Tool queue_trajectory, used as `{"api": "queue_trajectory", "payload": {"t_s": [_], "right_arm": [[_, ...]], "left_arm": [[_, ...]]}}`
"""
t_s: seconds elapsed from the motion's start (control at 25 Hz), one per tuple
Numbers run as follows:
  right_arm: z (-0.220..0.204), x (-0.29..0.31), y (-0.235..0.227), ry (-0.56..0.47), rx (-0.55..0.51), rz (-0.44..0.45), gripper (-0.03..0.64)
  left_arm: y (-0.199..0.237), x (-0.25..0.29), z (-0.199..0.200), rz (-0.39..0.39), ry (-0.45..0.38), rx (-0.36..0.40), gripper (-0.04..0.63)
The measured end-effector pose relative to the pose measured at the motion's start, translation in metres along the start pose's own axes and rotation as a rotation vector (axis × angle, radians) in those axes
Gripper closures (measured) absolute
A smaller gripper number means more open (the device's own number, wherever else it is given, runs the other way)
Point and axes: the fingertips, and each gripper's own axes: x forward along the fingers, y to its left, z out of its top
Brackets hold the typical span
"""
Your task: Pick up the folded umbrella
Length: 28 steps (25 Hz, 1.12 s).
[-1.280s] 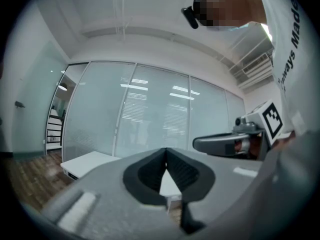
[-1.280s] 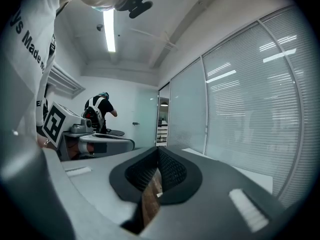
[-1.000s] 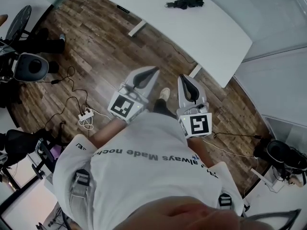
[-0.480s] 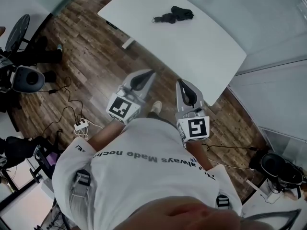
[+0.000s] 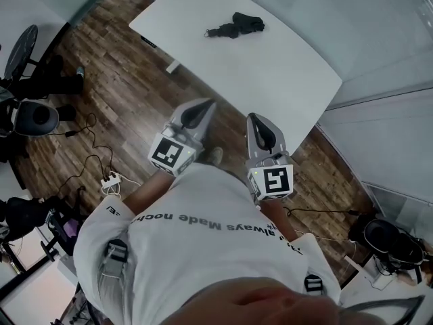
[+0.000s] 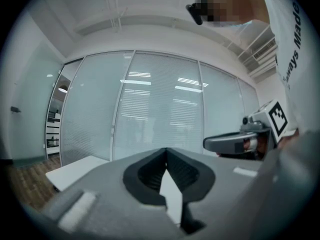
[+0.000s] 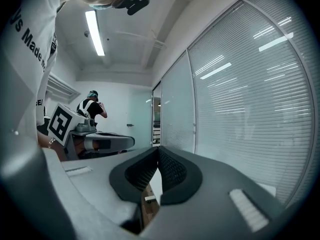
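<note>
The folded black umbrella (image 5: 234, 26) lies on the far part of a white table (image 5: 277, 73), its strap end toward the left. Both grippers are held side by side in front of the person, over the wooden floor and short of the table's near edge. My left gripper (image 5: 207, 104) is shut with nothing in it; in its own view the dark pads (image 6: 150, 171) meet at the tips. My right gripper (image 5: 252, 118) is shut and empty too, its pads (image 7: 172, 171) closed together. The umbrella shows in neither gripper view.
A power strip with cables (image 5: 108, 179) lies on the wood floor at left, near office chairs (image 5: 37, 117). Another chair base (image 5: 389, 235) stands at lower right. A glass wall with blinds (image 6: 160, 119) lies ahead. A person (image 7: 92, 106) stands at the room's far end.
The table and umbrella have slid down and left in the head view, so both grippers are nearer the table's edge. Both stay shut.
</note>
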Motion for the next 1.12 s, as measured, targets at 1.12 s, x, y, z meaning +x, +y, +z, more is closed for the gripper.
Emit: {"api": "queue_trajectory", "payload": {"t_s": [1.12], "right_arm": [[0.009, 0.265, -0.086, 0.069, -0.028, 0.016, 0.618]], "left_arm": [[0.235, 0.146, -0.008, -0.014, 0.003, -0.056, 0.592]]}}
